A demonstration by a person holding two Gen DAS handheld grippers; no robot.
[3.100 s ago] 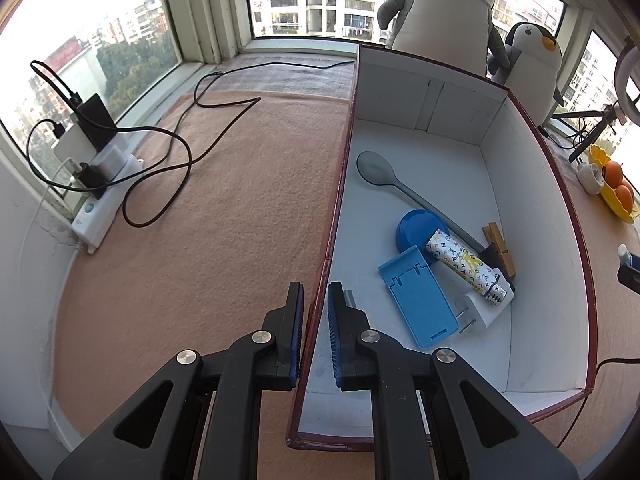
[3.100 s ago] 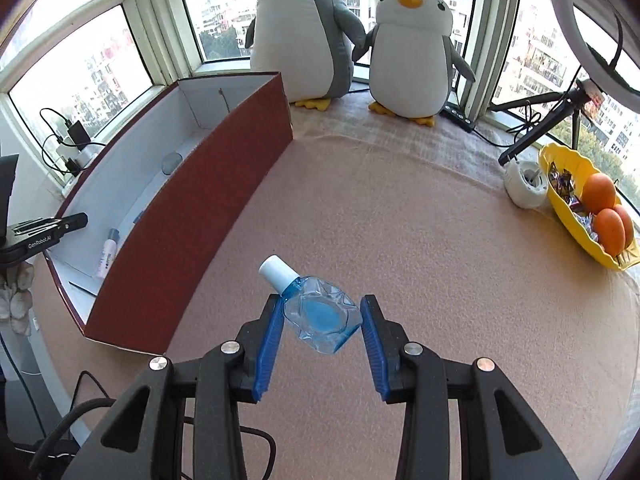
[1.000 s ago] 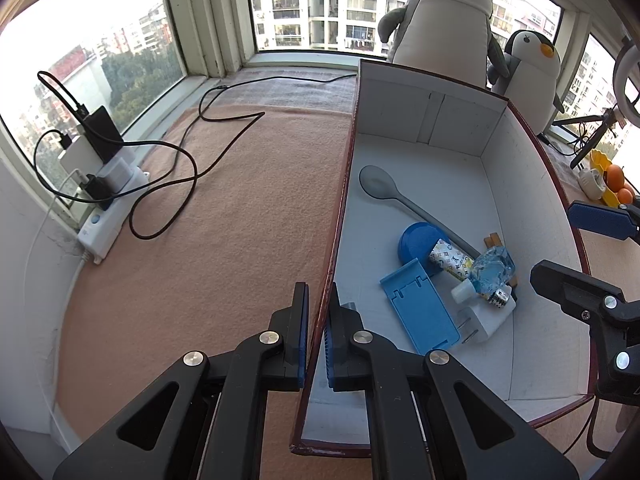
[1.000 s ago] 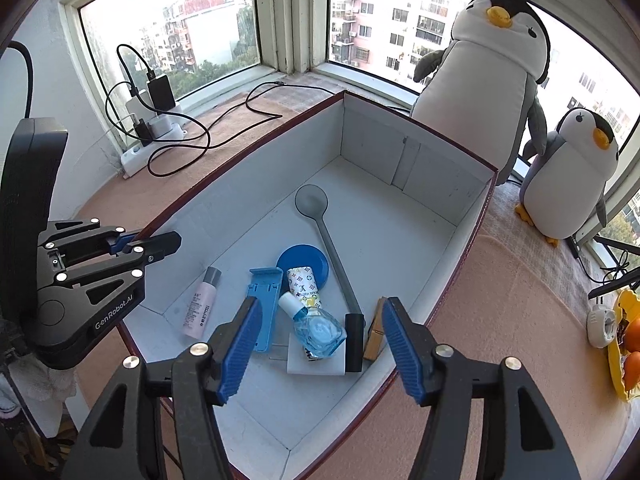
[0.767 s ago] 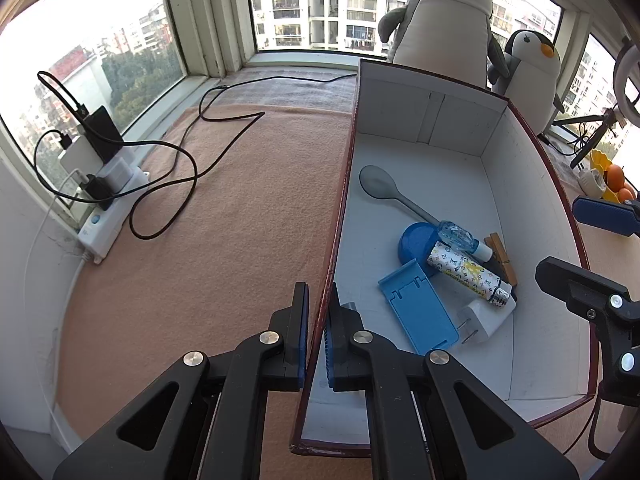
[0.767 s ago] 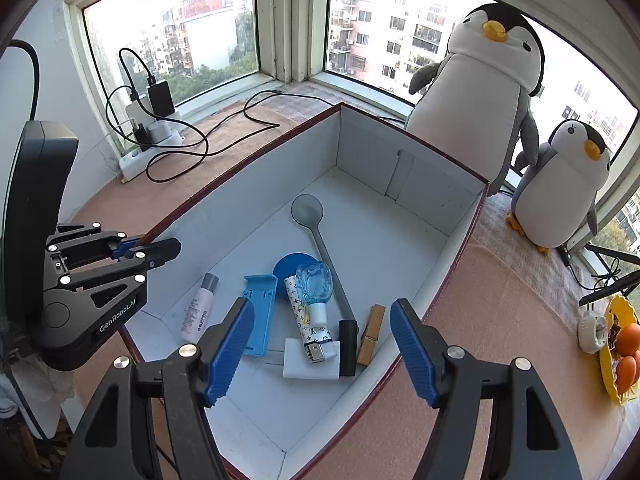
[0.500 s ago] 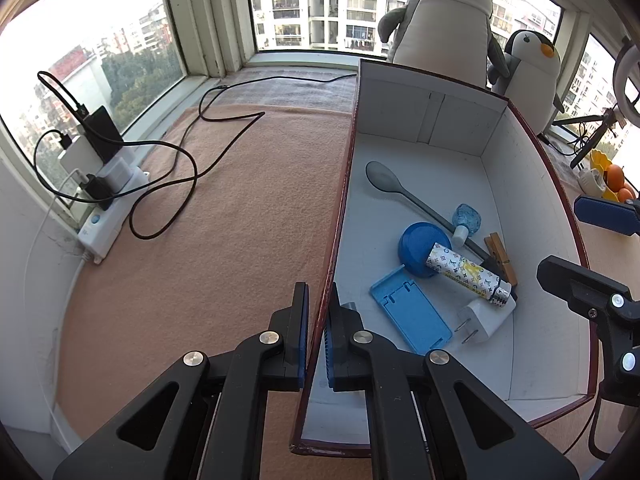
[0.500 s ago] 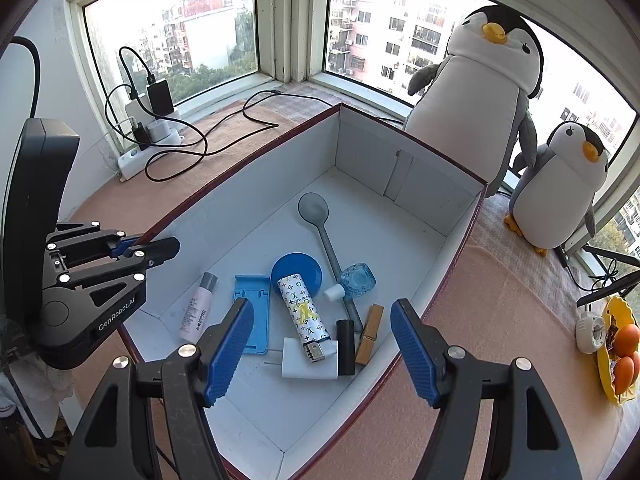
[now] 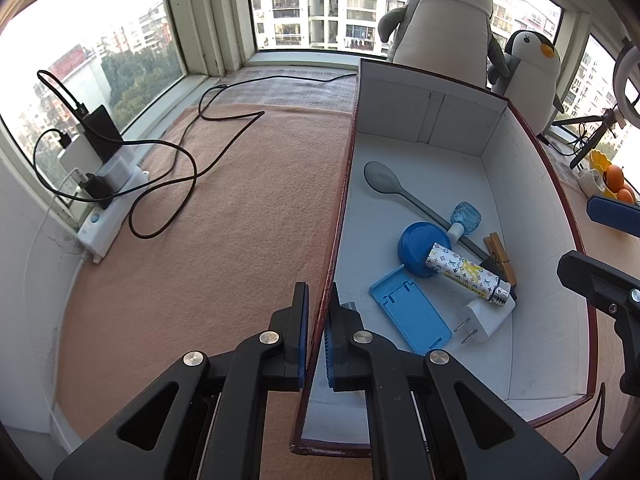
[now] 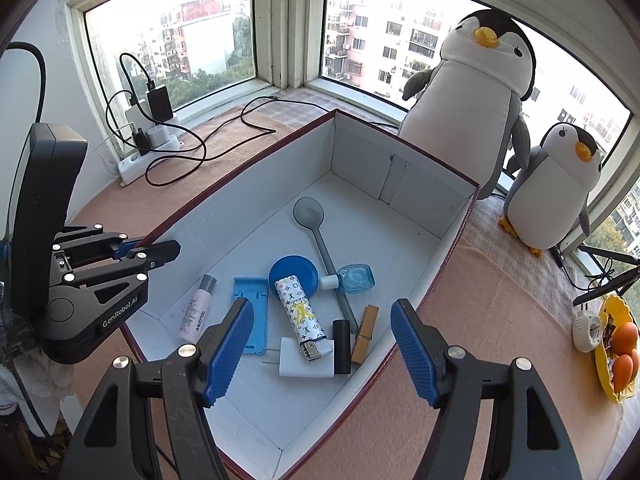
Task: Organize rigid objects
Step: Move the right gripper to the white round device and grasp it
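Hovering empty above the box (image 10: 448, 264), right gripper (image 10: 320, 344) with jaws spread wide, nothing between them; left gripper (image 9: 316, 340) pinching the box's left wall, one jaw outside and one inside, steadying it

Judging the step as the tail of a drop-off: small blue bottle (image 10: 354, 277) lying on its side on the box floor, white cap toward the blue round lid (image 10: 294, 274), body touching the grey spoon (image 10: 320, 240) handle; around it the patterned lighter (image 10: 300, 316), white charger plug (image 10: 306, 360), blue phone stand (image 10: 252, 316), wooden clothespin (image 10: 365, 334), black cylinder (image 10: 341, 346) and pink bottle (image 10: 196, 314)

Calling next, probably, for lifting clear of the box and looking over the tabletop (image 10: 500, 320) for another loose rigid item; none plainly visible apart from the yellow fruit dish (image 10: 604, 360) and the white tape roll (image 10: 586, 332) at the right

Compared with three seconds back: then held between the right jaws over the tabletop outside the box, the bottle now released; a second ago lying on top of the lighter and charger, since rolled off toward the spoon and settled; lid and phone stand nudged slightly; left grip on the wall unchanged
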